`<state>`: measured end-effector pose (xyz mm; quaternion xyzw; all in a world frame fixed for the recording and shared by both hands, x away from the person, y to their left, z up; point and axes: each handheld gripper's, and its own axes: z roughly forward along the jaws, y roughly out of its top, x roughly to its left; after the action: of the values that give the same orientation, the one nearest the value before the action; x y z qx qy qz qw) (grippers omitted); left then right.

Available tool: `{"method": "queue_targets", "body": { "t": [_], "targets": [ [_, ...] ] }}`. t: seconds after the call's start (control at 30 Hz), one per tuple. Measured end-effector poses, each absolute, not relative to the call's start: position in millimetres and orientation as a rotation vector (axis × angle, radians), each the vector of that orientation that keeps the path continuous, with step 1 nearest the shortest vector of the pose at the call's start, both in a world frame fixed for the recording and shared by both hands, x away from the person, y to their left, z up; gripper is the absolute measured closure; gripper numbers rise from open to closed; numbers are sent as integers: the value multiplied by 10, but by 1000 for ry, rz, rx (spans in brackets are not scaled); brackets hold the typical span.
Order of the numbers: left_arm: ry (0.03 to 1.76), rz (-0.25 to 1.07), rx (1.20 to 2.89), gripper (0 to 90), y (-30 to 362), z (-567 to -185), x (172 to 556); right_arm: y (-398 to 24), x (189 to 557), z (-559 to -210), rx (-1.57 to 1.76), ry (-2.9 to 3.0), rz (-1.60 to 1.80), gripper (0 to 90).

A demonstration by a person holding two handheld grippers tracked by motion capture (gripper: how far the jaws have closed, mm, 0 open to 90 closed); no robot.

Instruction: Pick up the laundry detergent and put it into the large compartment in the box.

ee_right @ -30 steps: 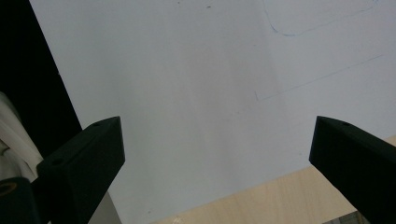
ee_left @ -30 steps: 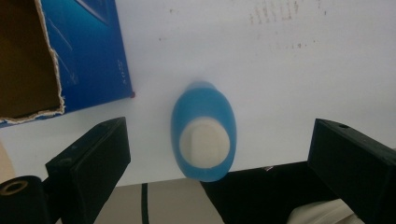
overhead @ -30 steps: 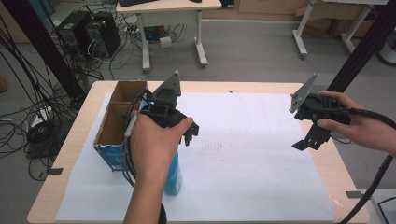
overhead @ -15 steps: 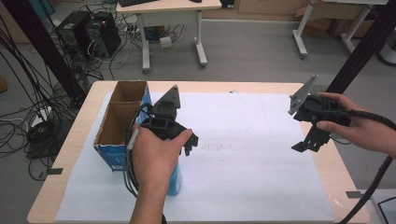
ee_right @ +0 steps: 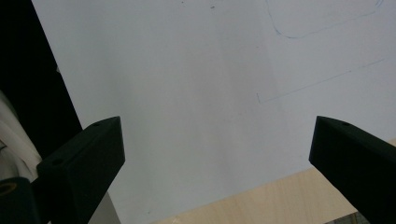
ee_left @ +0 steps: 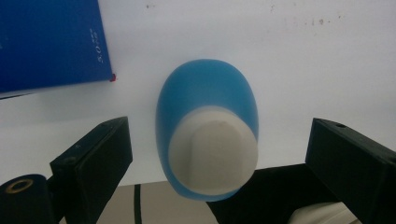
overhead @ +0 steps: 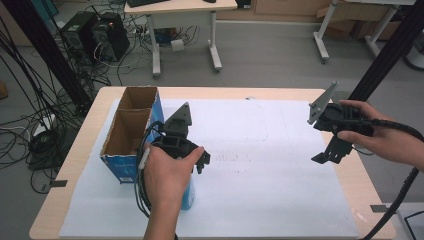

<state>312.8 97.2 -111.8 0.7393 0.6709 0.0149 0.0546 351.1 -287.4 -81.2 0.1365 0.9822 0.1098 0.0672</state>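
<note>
Box (overhead: 131, 131) just beside bottle (ee_left: 208, 135)

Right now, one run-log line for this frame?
left claw: open, above blue bottle | bottle: upright, white cap, beside cardboard box | right claw: open, holding nothing, over white sheet

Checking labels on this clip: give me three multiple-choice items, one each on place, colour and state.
1. Where does the blue plastic bottle with the white cap stand?
A. Inside the box
B. On the white sheet beside the box
C. Under the right gripper

2. What colour are the outer walls of the open cardboard box?
A. Blue
B. Red
C. Green

3. How does the left gripper stand?
A. Shut on the bottle
B. Open, jaws either side of the bottle
C. Shut on the box

Key: 1 B, the left gripper view shows it on the white sheet next to the box wall; 2 A, blue wall in the high view; 3 B, gaps show between both jaws and the bottle.
</note>
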Motion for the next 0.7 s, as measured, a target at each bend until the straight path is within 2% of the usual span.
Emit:
{"method": "queue_targets", "body": {
  "t": [0.17, 0.57, 0.67, 0.7],
  "targets": [
    [2043, 42, 2252, 90, 978, -1174, 3139, -2854, 3497, -819, 396, 2961, 333, 33],
    [2034, 39, 2265, 194, 991, -1284, 3154, -2847, 3502, -815, 396, 2951, 343, 33],
    [2020, 54, 2285, 256, 953, -1309, 3157, -2852, 3509, -816, 398, 2952, 345, 33],
    [2016, 59, 2288, 308, 945, -1310, 3153, -2854, 3510, -817, 399, 2951, 347, 33]
  ]
}}
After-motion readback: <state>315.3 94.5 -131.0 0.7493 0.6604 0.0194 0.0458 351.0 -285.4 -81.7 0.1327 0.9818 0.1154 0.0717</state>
